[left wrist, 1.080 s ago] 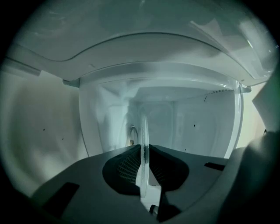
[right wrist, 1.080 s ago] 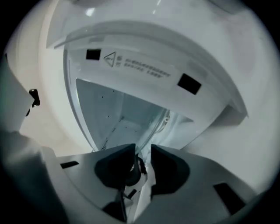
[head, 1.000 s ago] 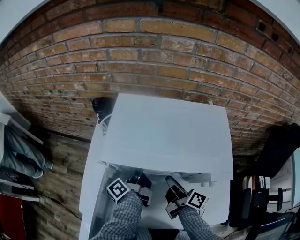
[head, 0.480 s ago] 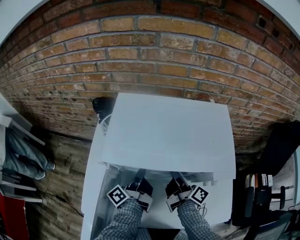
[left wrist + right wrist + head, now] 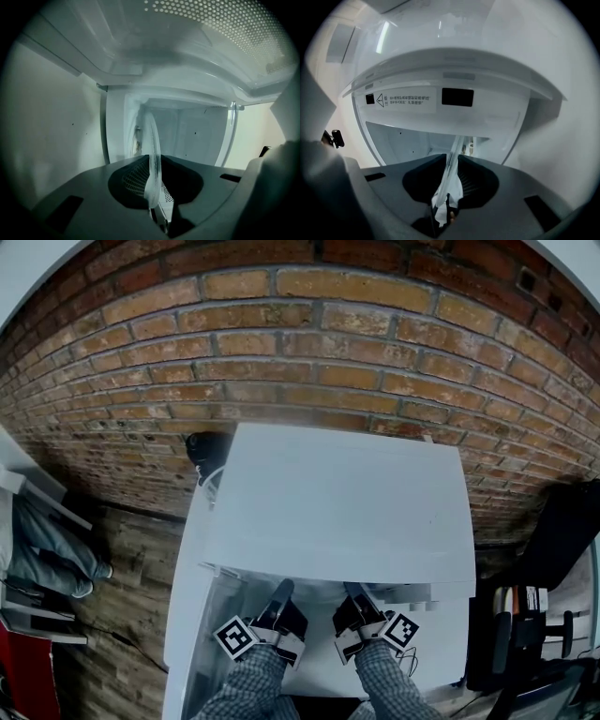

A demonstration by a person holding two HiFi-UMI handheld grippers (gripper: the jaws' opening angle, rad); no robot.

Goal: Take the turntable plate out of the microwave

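Clear glass, the round turntable plate (image 5: 151, 133) lay inside the white microwave (image 5: 337, 502), clamped in the right gripper (image 5: 452, 158) while the jaws of the left gripper (image 5: 151, 159) were opening on its rim, so it risked tipping and dropping.

- White bench (image 5: 441, 652), lower middle of the frame: the white microwave (image 5: 337, 502) stands directly on it.
- Wooden floor (image 5: 122, 601), lower left: a person's shoes (image 5: 89, 573) rest on it near the left edge.
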